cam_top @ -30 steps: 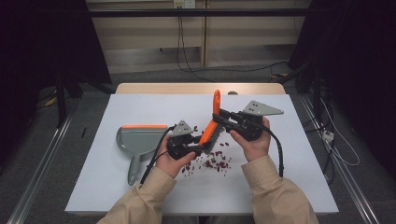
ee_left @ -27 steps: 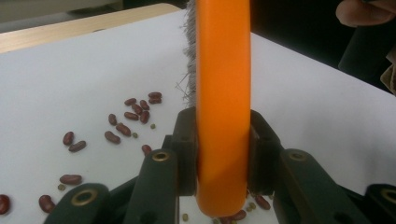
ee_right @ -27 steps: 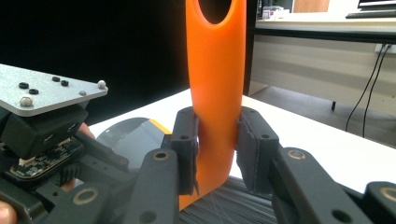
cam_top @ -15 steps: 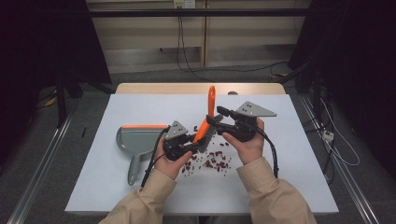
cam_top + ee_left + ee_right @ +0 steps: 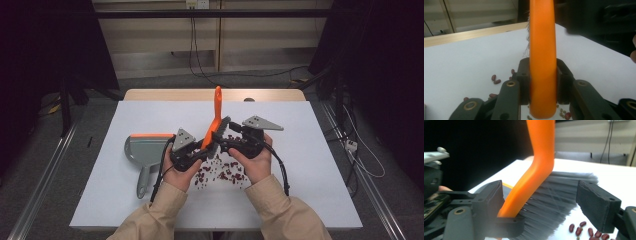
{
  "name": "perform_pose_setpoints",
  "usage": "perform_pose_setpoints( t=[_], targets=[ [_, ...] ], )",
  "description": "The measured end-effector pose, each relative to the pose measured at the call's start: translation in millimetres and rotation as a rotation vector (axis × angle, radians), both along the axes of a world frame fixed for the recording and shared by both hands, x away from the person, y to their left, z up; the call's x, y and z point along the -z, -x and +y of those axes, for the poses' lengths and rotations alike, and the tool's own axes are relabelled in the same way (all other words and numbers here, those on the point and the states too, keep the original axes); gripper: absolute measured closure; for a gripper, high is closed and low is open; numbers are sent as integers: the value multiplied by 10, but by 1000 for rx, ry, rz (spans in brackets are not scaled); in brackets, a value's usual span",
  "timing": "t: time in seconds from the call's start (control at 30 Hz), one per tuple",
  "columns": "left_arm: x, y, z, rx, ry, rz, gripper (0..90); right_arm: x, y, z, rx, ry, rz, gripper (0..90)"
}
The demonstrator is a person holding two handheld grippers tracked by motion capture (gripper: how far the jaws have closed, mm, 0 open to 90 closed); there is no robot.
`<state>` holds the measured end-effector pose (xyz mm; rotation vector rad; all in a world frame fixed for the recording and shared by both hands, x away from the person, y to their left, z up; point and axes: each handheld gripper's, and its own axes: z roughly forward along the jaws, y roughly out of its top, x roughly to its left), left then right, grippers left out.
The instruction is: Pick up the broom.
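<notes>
Flanking brush [image 5: 541, 177], right gripper [image 5: 549, 202] fingers apart.

My sleeves [image 5: 280, 212] are tan cloth. My black two-jaw grippers [image 5: 235, 142] carry brass-ringed screws, grey three-cornered top plates [image 5: 261, 123] and trailing black cables [image 5: 281, 170].

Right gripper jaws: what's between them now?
The brush: its grey bristles and orange handle sit between the jaws of the right gripper, which have just been opening; right gripper view.
</notes>
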<state>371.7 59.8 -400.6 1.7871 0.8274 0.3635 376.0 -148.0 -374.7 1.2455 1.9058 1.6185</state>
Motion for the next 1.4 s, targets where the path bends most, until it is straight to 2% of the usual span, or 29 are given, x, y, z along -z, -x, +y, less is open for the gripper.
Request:
perform_pose_setpoints(
  t=[0.1,0.17,0.23,0.33,0.37,0.6,0.73,0.77,0.8,0.87,0.93,0.97,1.0,1.03,1.07,1.1,1.17,1.2,1.27,1.33,1.4],
  targets=[
    [1,21,-24,18,-1,-19,708,34,-19,71,31,-38,45,237],
    [4,47,-48,8,0,-32,705,46,-38,107,49,-57,59,238],
    [4,55,-44,12,-6,-50,701,48,-49,133,60,-57,71,245],
    [-17,112,-80,8,-24,-108,692,46,-56,156,81,-79,88,272],
    [-24,125,-92,4,-29,-118,687,42,-61,165,85,-98,93,287],
    [-53,166,-125,-1,-65,-186,679,-3,-77,188,127,-133,123,406],
    [-68,184,-148,-5,-80,-203,652,-22,-81,223,132,-145,144,462],
    [-69,187,-157,-5,-71,-199,643,-30,-80,234,130,-146,147,482],
    [-71,180,-156,-11,-74,-208,630,-40,-74,239,132,-157,152,514],
    [-66,162,-155,-14,-75,-200,592,-50,-75,233,125,-174,159,588],
    [-58,135,-148,5,-48,-189,551,-43,-94,211,108,-199,176,661],
    [-62,121,-135,20,-29,-186,583,-44,-112,181,108,-171,148,702],
    [-71,113,-121,22,-15,-185,583,-44,-112,181,108,-171,148,702],
    [-79,106,-109,16,-15,-192,560,-39,-125,160,104,-169,141,703],
    [-85,90,-85,29,-11,-175,521,-32,-138,137,96,-174,155,703],
    [-83,86,-67,34,3,-154,493,-33,-139,109,102,-160,145,703],
    [-83,67,-25,45,3,-137,450,-50,-134,63,97,-111,109,703],
    [-86,56,4,52,11,-114,424,-54,-136,38,91,-103,105,703],
    [-95,38,50,65,16,-94,387,-67,-146,-44,65,-66,114,702],
    [-105,28,92,74,25,-90,361,-72,-147,-114,55,-31,112,703],
    [-114,20,127,79,11,-92,308,-76,-144,-205,51,0,110,703]
  ],
)
